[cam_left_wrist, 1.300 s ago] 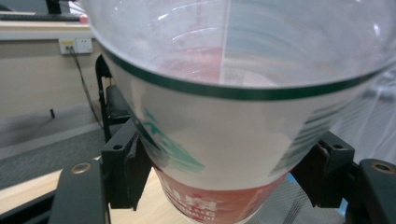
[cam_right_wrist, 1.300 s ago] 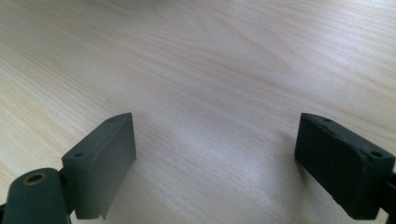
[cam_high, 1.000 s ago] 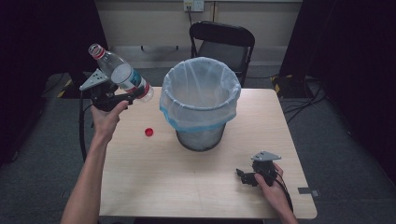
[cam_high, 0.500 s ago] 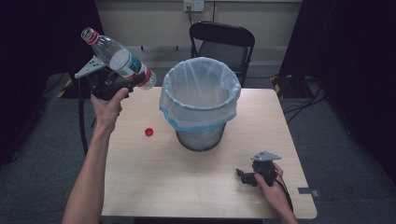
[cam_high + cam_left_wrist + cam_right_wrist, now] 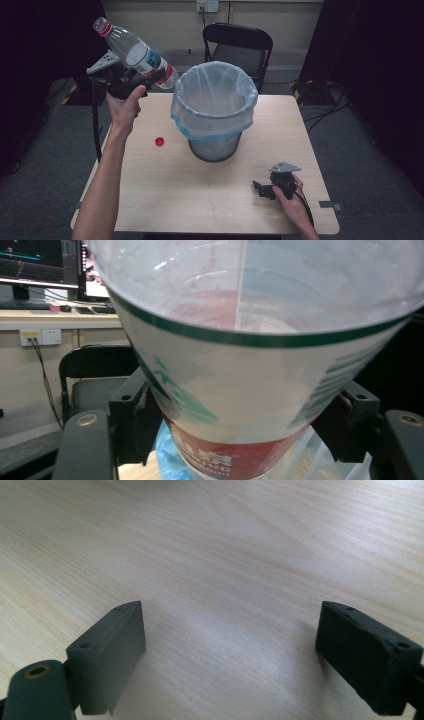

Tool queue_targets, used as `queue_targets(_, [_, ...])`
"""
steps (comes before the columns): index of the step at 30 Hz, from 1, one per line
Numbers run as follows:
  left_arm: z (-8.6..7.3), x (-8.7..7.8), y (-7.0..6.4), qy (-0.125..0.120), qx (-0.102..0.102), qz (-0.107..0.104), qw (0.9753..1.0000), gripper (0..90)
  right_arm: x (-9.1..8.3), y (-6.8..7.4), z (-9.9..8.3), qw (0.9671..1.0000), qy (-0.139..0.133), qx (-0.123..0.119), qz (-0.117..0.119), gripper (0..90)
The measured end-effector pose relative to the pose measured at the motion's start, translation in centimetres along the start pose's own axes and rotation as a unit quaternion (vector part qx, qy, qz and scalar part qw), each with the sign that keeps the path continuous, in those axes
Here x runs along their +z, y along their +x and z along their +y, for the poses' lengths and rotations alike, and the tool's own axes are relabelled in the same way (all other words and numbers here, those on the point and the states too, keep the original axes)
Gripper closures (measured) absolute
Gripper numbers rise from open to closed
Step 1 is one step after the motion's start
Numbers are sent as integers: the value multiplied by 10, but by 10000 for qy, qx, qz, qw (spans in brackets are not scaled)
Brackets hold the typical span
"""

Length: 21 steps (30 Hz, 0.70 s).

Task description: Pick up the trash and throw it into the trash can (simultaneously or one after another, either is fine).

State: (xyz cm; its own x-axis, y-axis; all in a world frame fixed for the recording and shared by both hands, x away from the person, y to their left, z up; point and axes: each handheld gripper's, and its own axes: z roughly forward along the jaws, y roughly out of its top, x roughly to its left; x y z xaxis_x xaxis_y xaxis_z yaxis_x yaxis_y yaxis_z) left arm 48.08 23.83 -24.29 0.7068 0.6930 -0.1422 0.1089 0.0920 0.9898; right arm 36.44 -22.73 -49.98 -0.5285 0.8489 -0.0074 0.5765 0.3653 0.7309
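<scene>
While raised beside the bin [image 5: 215, 110] — left gripper [image 5: 131, 82], fingers pinching the tilted bottle [image 5: 136, 51]; right gripper [image 5: 266, 190] low, fingers spread

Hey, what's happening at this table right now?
A person's left tool grips a clear plastic bottle, uncapped, raised and tilted beside a bin lined with a pale bag, apparently about to drop it in. A red cap lies on the wooden table. The right tool rests open on the table, holding nothing.
</scene>
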Motion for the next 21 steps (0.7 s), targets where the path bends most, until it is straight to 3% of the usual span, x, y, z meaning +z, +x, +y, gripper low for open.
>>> queue_targets(8, [6, 11, -9, -45, -19, -181, 9998, 289, 0, 0, 0, 10000, 1, -1, 0, 116])
queue_targets(11, [7, 18, -16, -99, -53, -339, 9994, 289, 0, 0, 0, 10000, 0, -2, 1, 116])
queue_targets(15, [8, 29, -25, -13, 48, -401, 9992, 290, 0, 0, 0, 10000, 0, -2, 0, 115])
queue_targets(21, [8, 44, -36, 71, 26, -576, 9983, 290, 0, 0, 0, 10000, -2, -9, 7, 116])
